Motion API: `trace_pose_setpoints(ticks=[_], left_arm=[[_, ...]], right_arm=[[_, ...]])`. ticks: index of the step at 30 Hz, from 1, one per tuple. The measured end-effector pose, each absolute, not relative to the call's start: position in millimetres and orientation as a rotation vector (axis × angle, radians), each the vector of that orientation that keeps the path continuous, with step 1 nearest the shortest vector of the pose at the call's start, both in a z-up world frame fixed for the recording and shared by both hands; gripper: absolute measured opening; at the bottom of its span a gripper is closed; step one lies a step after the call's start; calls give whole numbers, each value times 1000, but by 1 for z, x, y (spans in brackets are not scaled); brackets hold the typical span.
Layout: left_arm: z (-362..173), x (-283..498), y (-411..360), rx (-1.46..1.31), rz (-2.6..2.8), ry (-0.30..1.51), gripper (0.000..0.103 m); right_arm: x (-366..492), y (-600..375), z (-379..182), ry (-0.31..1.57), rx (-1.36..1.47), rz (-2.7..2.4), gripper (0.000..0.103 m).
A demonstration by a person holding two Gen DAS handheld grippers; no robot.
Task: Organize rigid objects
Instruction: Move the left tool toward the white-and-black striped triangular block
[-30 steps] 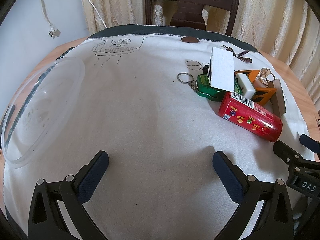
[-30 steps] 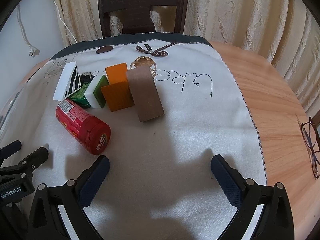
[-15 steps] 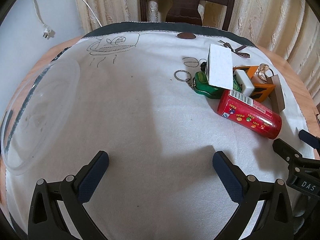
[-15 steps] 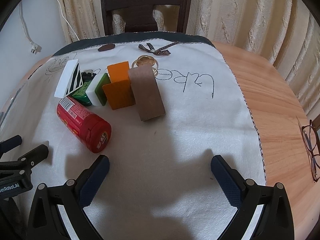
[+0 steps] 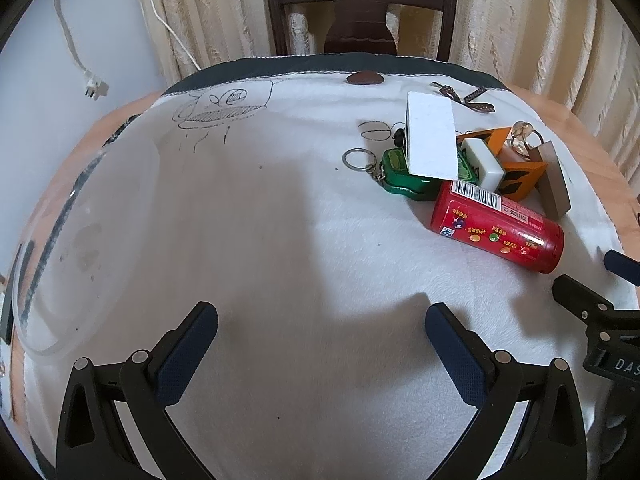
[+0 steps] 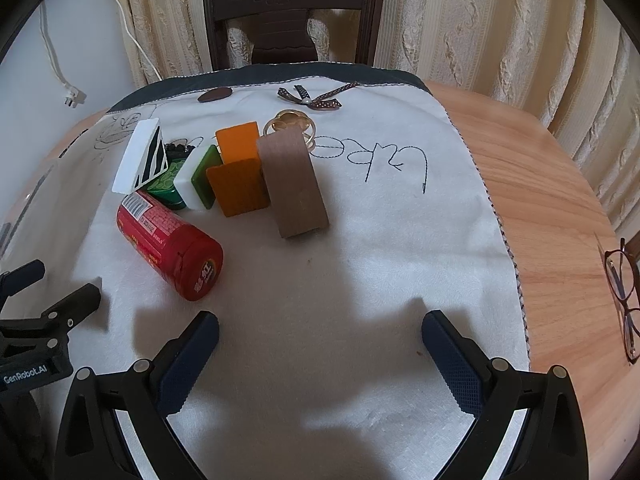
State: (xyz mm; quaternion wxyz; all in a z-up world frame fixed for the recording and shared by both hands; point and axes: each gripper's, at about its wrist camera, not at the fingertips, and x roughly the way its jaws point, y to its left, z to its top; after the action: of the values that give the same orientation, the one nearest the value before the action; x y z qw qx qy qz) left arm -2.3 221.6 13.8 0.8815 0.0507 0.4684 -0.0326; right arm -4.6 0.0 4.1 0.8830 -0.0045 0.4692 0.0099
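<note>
While both tools hover low over the white cloth [image 6: 360, 272], neither grips anything: left gripper [image 5: 320, 336] jaws spread wide, right gripper [image 6: 320, 340] jaws spread wide too.

Just ahead-left of the right gripper: red cylindrical canister [image 6: 168, 240] on its side, lid toward the gripper, barcode label at far end.

Behind it, a tight cluster, pieces touching:
- brown wooden block [image 6: 292, 184], tilted, leaning back
- two orange blocks [image 6: 238, 172]
- white-and-green mahjong tile [image 6: 198, 178]
- green tin [image 6: 164, 186] with keyring [image 5: 359, 159]
- white block with black stripes [image 6: 140, 160], propped on the tin
- gold rings [image 6: 288, 120] behind the brown block

Far left of the left gripper: clear plastic bowl [image 5: 48, 240]. Far right of the right gripper: eyeglasses [image 6: 624, 296] on bare table [image 6: 540, 184].
</note>
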Motion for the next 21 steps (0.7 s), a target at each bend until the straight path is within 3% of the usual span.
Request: trace_pose_setpoints(ticks=[21], left_arm=[[72, 36, 211, 113, -85, 863, 103]], right_arm=[[17, -29, 58, 830, 170, 33, 103]])
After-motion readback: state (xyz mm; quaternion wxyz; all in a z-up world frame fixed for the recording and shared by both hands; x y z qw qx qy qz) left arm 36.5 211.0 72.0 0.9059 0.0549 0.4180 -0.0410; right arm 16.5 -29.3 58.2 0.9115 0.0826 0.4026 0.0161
